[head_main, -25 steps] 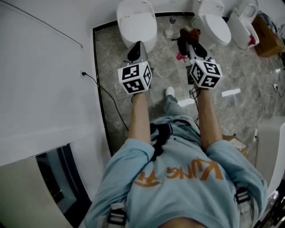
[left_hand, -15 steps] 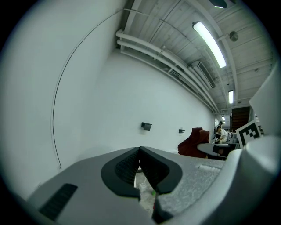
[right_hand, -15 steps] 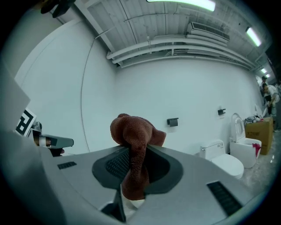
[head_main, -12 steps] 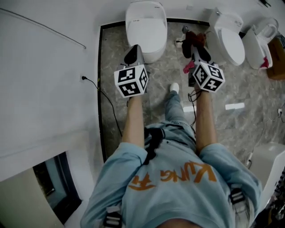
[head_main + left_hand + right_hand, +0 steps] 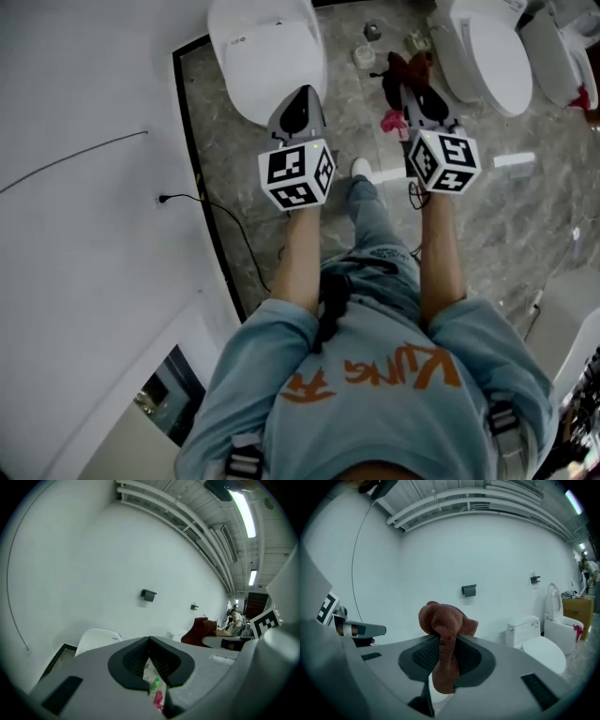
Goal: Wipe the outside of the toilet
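Note:
A white toilet (image 5: 267, 52) with its lid down stands by the wall at the top left of the head view. My left gripper (image 5: 294, 97) hangs just in front of its bowl, shut with nothing in it; its pads meet at the tip in the left gripper view (image 5: 149, 640). My right gripper (image 5: 409, 82) is shut on a brown cloth (image 5: 403, 67), held over the floor between two toilets. In the right gripper view the brown cloth (image 5: 445, 630) bulges above the jaws and hangs down between them. The toilet's lid (image 5: 97, 637) shows low left in the left gripper view.
A second toilet (image 5: 489, 47) and a third (image 5: 561, 49) stand to the right. Small bottles (image 5: 366, 47) and a pink item (image 5: 392, 120) lie on the marble floor between the toilets. A black cable (image 5: 220, 211) runs from a wall socket. A white wall closes the left side.
The view has closed in on the left toilet, which now sits larger and nearer the left gripper. Both grippers keep their hold and spacing.

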`<state>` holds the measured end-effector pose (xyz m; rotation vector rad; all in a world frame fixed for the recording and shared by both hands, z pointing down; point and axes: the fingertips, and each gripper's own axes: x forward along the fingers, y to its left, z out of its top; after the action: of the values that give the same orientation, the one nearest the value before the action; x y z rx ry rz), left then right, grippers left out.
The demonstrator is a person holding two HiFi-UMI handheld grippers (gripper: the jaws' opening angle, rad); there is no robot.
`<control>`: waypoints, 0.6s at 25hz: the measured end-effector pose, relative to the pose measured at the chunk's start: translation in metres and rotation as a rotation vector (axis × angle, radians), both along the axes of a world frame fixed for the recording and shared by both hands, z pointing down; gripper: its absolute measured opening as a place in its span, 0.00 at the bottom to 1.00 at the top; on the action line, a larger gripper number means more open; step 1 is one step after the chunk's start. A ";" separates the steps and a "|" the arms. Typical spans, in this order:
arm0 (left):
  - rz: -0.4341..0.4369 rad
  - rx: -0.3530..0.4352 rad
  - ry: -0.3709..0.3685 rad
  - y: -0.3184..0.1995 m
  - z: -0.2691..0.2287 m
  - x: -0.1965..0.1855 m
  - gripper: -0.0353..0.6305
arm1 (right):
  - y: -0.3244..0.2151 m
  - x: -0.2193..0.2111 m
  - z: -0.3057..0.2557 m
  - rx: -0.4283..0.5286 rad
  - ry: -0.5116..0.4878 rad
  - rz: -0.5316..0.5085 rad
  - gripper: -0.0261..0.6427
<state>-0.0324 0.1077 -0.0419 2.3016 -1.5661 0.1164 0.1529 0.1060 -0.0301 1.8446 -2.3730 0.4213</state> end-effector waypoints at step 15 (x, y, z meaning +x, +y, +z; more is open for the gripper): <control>-0.012 -0.251 -0.020 -0.077 0.131 0.013 0.05 | -0.074 -0.013 0.144 -0.238 -0.014 -0.088 0.16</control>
<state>-0.0189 0.0309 0.0889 2.1015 -1.4819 0.3158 0.1398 0.0320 0.1141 1.6328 -2.2867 0.6758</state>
